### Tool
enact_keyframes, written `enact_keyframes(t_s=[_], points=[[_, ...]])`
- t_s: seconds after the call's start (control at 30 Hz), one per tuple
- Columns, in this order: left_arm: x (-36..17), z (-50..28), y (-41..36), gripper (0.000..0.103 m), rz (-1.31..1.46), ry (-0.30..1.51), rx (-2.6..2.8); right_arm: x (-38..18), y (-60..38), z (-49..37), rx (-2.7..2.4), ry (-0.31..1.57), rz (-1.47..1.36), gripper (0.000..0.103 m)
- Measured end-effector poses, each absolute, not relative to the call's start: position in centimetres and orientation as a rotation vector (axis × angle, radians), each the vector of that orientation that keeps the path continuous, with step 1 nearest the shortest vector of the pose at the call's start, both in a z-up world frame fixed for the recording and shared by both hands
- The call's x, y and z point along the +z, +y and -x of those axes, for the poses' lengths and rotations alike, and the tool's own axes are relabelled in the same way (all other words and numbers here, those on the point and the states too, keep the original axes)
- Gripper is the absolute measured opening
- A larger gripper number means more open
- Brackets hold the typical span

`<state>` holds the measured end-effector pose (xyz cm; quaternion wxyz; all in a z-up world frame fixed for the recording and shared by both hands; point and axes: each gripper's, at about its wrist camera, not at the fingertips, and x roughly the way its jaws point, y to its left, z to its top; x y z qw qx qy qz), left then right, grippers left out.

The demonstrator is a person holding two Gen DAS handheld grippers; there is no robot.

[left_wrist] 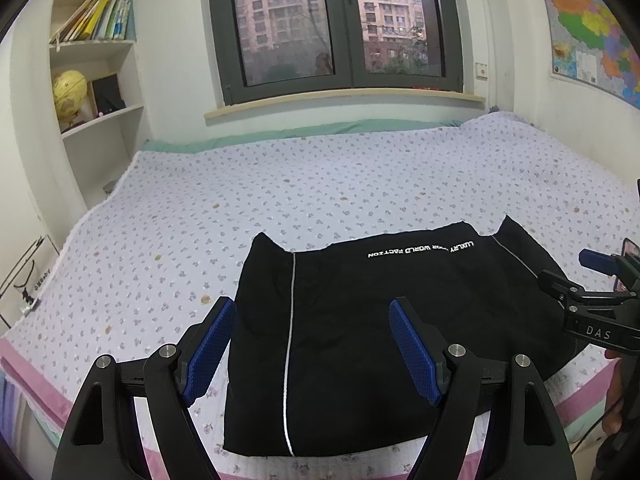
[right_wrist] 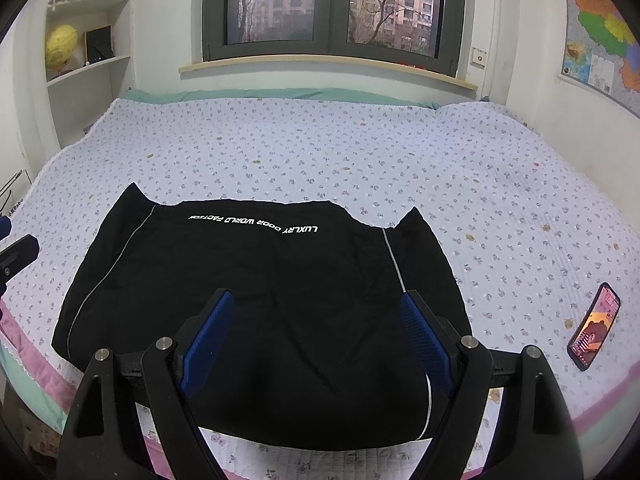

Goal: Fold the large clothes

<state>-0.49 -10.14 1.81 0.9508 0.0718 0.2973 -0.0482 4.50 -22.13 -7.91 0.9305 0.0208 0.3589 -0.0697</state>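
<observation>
Both grippers [left_wrist: 312,344] [right_wrist: 316,336] spread above black garment [right_wrist: 248,300]; only right view shows phone [right_wrist: 595,327]

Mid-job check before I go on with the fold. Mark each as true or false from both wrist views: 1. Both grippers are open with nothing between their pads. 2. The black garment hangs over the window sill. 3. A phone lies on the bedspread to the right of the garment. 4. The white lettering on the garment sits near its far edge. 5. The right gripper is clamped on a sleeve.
1. True: the left gripper and the right gripper both stand open, holding nothing.
2. False: the black garment lies flat on the bedspread, near its front edge.
3. True: the phone lies there, screen lit.
4. True: the white lettering runs along the far edge.
5. False: it hovers open above the garment.
</observation>
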Motion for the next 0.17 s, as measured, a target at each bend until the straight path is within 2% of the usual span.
enact_keyframes(t_s=[0.17], points=[[1.7,-0.06,-9.78,0.08,-0.141,0.595,-0.081,-8.23,-22.57,-4.97,-0.142,0.743,-0.045,0.086]])
